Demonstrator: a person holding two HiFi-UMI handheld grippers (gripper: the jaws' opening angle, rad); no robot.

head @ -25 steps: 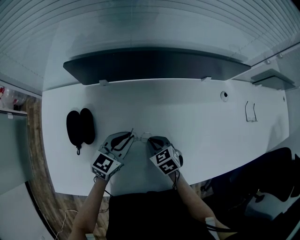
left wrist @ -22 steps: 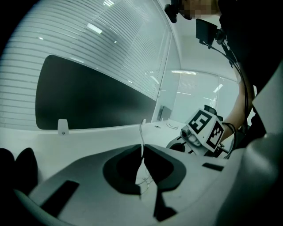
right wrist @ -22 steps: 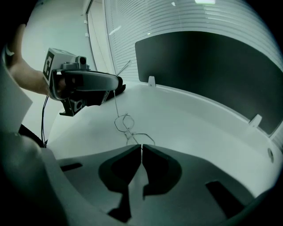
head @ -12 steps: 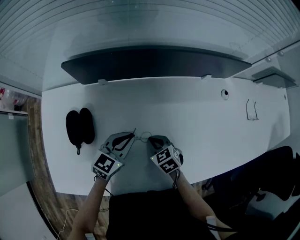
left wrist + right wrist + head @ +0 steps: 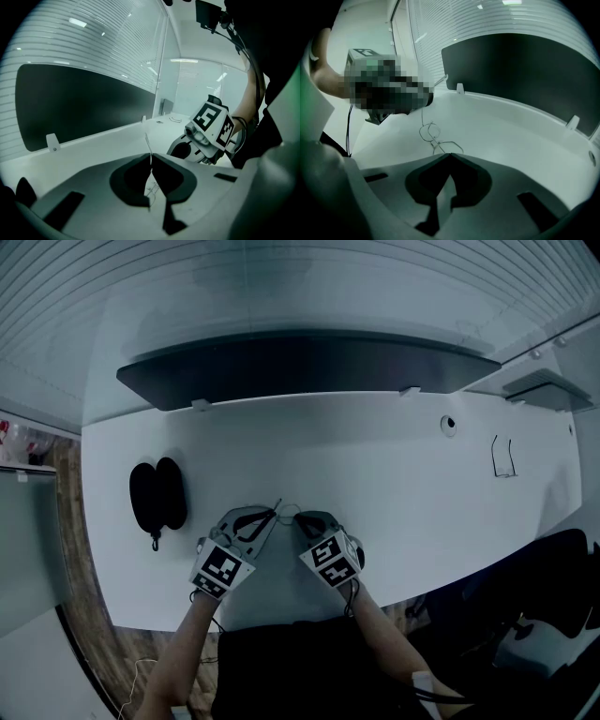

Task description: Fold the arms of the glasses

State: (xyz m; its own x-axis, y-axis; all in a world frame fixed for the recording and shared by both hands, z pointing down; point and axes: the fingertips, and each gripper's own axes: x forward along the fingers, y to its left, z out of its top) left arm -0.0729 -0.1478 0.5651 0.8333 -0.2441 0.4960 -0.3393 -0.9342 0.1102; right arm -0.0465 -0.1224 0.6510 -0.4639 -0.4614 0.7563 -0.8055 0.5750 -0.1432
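Note:
The thin wire-frame glasses (image 5: 286,513) sit low over the white table (image 5: 394,484), between my two grippers near the front edge. My left gripper (image 5: 270,515) is shut on one arm of the glasses (image 5: 148,146); the arm stands up as a thin wire out of the closed jaws (image 5: 151,158). My right gripper (image 5: 303,518) is shut on the frame's other end. In the right gripper view the lens rims (image 5: 431,136) lie just beyond its closed tips (image 5: 450,155). The right gripper's marker cube (image 5: 213,124) shows close by in the left gripper view.
An open black glasses case (image 5: 157,494) lies on the table to the left. A long dark panel (image 5: 309,367) runs along the table's back edge. At the far right lie a small thin wire object (image 5: 503,461) and a round grommet (image 5: 449,425).
My left gripper has shifted a little to the right and rolled, and its jaws have shut on the glasses arm. The right gripper has kept still.

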